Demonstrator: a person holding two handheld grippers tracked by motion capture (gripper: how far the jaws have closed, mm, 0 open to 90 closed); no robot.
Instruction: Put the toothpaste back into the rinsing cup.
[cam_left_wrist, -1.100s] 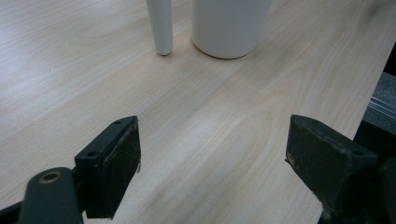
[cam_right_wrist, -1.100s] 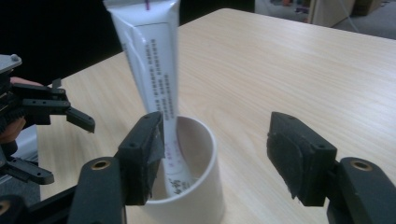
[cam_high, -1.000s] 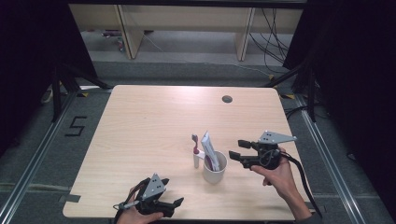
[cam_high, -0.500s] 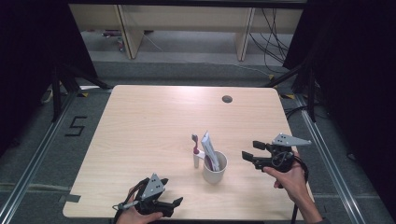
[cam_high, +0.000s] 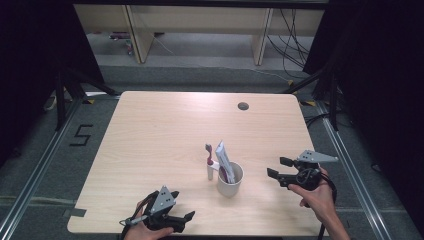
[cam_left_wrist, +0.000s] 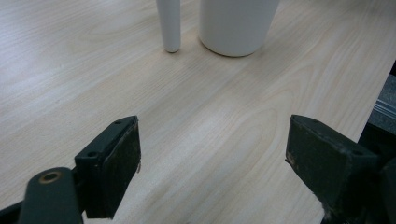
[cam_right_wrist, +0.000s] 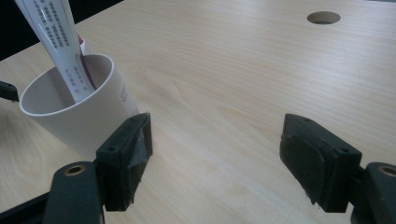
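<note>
A white cup (cam_high: 230, 179) stands on the desk (cam_high: 165, 130), a bit toward the near edge and right of the middle. A white tube of toothpaste (cam_high: 223, 160) leans inside the cup and sticks out of the top. A toothbrush (cam_high: 210, 162) stands up just beside the cup, on its left.

The right gripper (cam_high: 278, 168) is held above the desk, to the right of the cup, a little way off. Its jaws are spread wide and hold nothing.

The left gripper (cam_high: 186, 219) sits low at the near edge of the desk, in front of the cup. Its jaws are spread wide too, with bare wood between them.

A small round hole (cam_high: 243, 106) is in the desk near the far edge.
</note>
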